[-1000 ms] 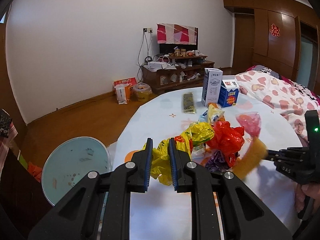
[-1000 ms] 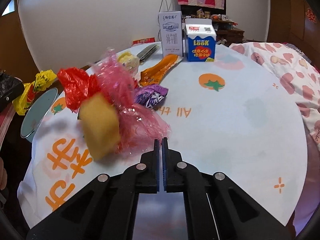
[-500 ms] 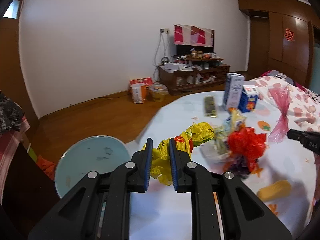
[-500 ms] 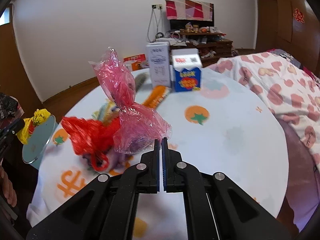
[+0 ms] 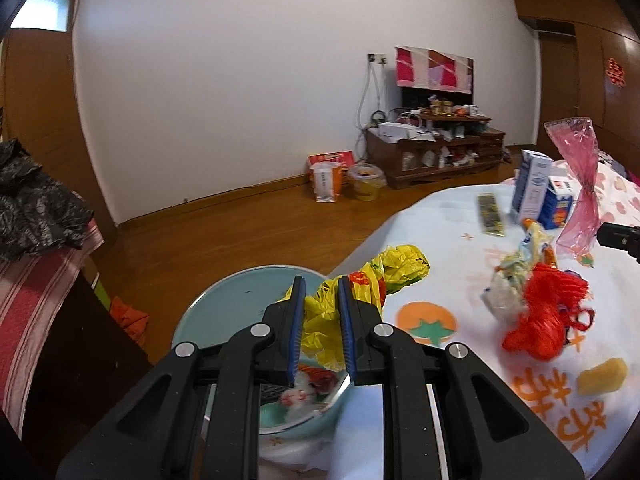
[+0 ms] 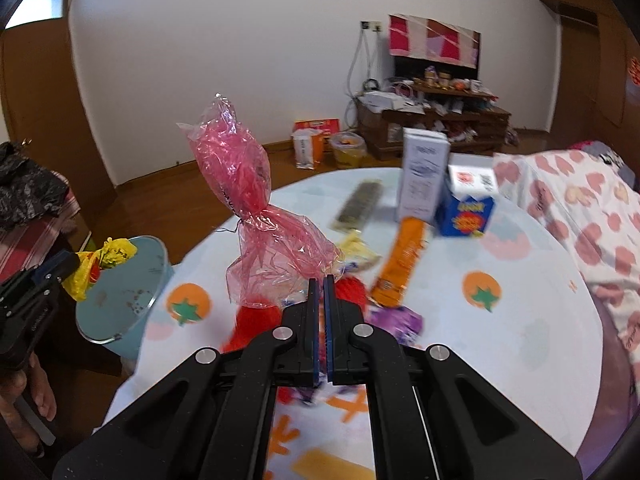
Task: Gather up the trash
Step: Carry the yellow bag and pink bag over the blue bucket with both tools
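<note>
— Looking at the left gripper [image 5: 321,322], how do its jaws stand?

— They are narrow and clamp the yellow plastic bag [image 5: 362,282], which bulges out between and past them. The bag hangs over the blue bin [image 5: 224,300], just beside the edge of the worktop [image 5: 440,248].

— And the right gripper [image 6: 319,322]?

— Its jaws are nearly closed and pinch the lower edge of the pink cellophane bag [image 6: 256,216], which stands up above them, clear of the worktop.

— What lies further out?

— A red net bag [image 5: 546,322], a yellow sponge [image 5: 602,376], an orange wrapper [image 6: 402,268], a purple wrapper [image 6: 396,320] and two cartons [image 6: 444,196] on the worktop.

— What differs from half a second ago?

— The left gripper has moved toward the bin, which now sits right under the yellow bag. The pink bag is carried higher and more to the left.
</note>
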### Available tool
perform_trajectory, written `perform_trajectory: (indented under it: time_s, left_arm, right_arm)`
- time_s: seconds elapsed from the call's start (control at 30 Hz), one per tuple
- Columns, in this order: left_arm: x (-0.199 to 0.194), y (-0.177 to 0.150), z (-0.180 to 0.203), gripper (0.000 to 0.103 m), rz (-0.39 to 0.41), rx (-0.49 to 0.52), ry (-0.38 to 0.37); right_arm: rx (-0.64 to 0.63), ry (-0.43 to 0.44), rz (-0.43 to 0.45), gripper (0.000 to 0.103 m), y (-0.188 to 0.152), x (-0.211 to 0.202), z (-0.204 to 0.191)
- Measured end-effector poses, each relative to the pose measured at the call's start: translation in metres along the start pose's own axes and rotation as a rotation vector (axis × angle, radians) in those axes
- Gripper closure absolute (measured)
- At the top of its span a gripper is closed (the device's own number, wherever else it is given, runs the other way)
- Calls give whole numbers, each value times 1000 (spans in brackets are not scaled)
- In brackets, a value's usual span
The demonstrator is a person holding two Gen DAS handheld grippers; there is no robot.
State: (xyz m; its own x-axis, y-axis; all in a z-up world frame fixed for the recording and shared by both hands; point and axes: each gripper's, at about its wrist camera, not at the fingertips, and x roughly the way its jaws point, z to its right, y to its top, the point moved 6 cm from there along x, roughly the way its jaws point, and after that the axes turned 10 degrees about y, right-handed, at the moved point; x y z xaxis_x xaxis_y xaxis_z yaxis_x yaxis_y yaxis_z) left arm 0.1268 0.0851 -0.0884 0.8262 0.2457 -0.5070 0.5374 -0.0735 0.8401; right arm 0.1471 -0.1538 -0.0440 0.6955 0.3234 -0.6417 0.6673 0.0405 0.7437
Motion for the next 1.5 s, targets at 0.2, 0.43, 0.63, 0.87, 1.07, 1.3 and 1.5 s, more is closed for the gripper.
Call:
perform_trajectory:
  time_s: [0.2, 0.43, 0.63, 0.87, 1.07, 1.3, 1.5]
  left_arm:
    - [6, -4, -23, 86, -5, -17, 49]
    - [17, -10, -44, 86, -21, -31, 94]
    - [26, -17, -57, 86, -43, -48, 129]
    - [35, -24, -73, 86, -57, -52, 175]
    - [44, -32, -84, 86, -83, -56, 202]
    - [54, -40, -97, 86, -105, -63, 227]
    - [61, -44, -105, 86, -119, -66, 242]
  right_arm:
    - [-35, 37, -52, 100, 5, 27, -26]
    - [-75, 78, -103, 100, 0, 55, -57]
    - [-107, 108, -141, 100, -2, 79, -84]
    - [-132, 126, -174, 100, -8, 98, -103]
    - [-154, 140, -193, 100, -11, 112, -119]
    - [-170, 150, -212, 100, -14, 124, -129]
    - [-181, 156, -226, 100, -17, 133, -138]
